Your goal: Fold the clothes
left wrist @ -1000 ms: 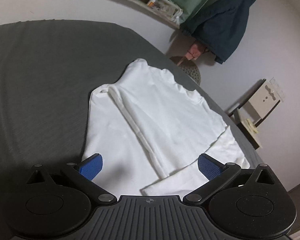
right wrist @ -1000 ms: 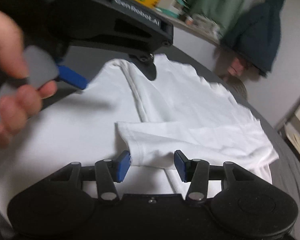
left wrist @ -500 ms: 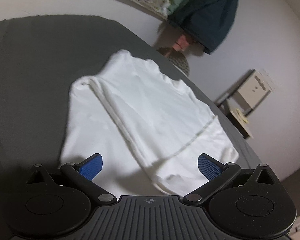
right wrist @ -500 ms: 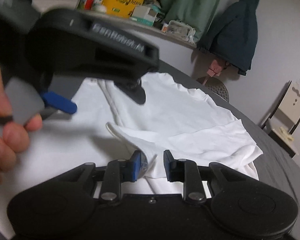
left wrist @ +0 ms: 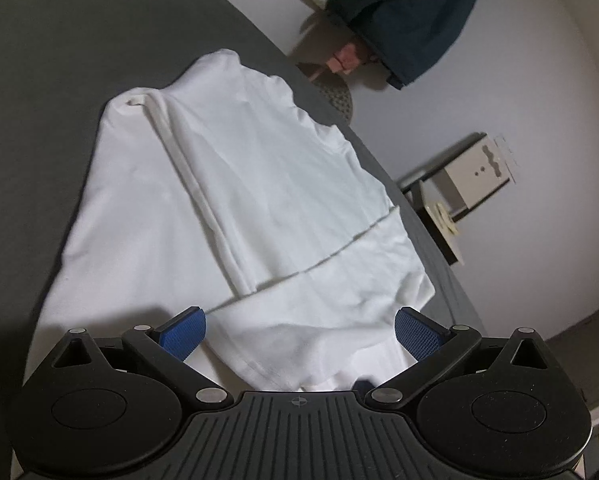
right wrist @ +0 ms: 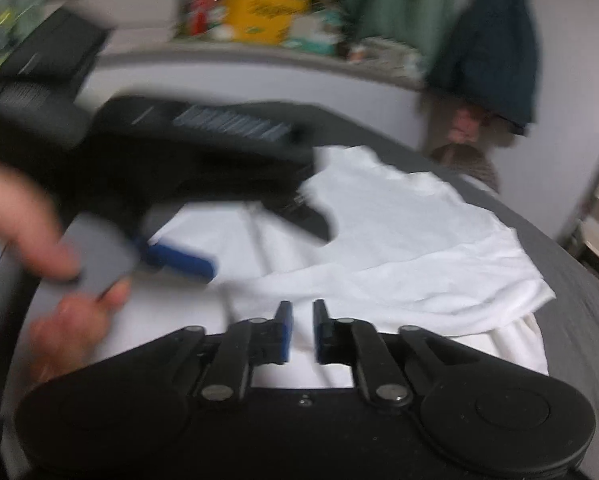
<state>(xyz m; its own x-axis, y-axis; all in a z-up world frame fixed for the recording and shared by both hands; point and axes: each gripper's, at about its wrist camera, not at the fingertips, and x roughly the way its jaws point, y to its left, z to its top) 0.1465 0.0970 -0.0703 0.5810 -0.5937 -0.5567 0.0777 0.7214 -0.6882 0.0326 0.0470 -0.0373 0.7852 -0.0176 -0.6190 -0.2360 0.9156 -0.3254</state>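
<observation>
A dark grey bench runs up to a pale wall, where a dark blue jacket hangs at the far right beside green cloth. On the bench lies a white shirt, spread flat, with a side panel folded in along a long crease and a folded band across its near end.

In the left wrist view the left gripper has its jaws released, spread wide, the blue pads standing either side of the shirt's near hem; the cloth passes between them, untouched as far as can be seen.

The right wrist view, blurred, shows what the other does not: the right gripper with its jaws drawn nearly together over the shirt's near folded edge. White cloth lies in the narrow gap, but I cannot tell if it is pinched. This view also shows a hand at the left holding the left gripper's body, and a cluttered shelf along the far wall.
</observation>
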